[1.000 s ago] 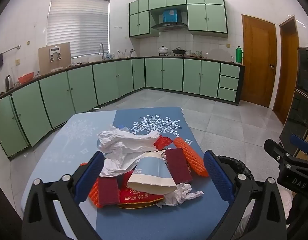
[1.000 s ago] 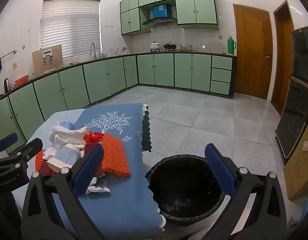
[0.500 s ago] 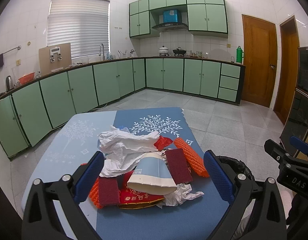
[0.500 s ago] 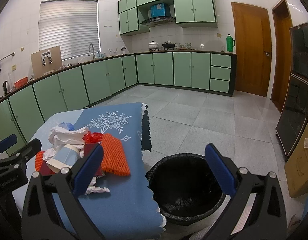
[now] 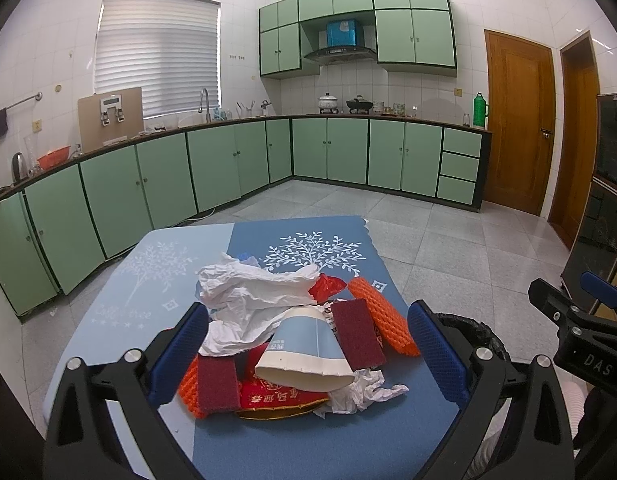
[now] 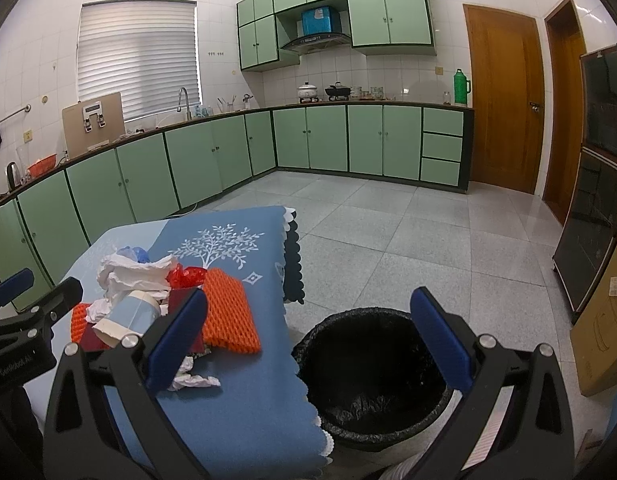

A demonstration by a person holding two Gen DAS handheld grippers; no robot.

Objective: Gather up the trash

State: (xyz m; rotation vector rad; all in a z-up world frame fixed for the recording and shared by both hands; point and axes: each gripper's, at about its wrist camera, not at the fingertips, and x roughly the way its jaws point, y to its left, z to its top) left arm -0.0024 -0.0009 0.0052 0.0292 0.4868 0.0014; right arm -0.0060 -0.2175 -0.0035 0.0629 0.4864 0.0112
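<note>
A heap of trash lies on the blue tablecloth (image 5: 268, 440): a paper cup (image 5: 304, 352) on its side, crumpled white paper (image 5: 252, 288), two dark red pads (image 5: 358, 332), orange foam netting (image 5: 384, 320) and a red wrapper (image 5: 280, 398). My left gripper (image 5: 308, 356) is open, its blue fingers (image 5: 180, 352) either side of the heap. My right gripper (image 6: 308, 344) is open and empty, above the table's right edge and the black-lined bin (image 6: 372, 372). The heap shows at left in the right wrist view, with the cup (image 6: 128, 316) and netting (image 6: 228, 312).
The bin stands on the tiled floor right of the table (image 6: 244, 424). Green kitchen cabinets (image 5: 228, 160) line the far walls. Wooden doors (image 5: 516, 128) are at far right. A dark glass cabinet (image 6: 596, 200) and a cardboard box (image 6: 604, 320) stand right of the bin.
</note>
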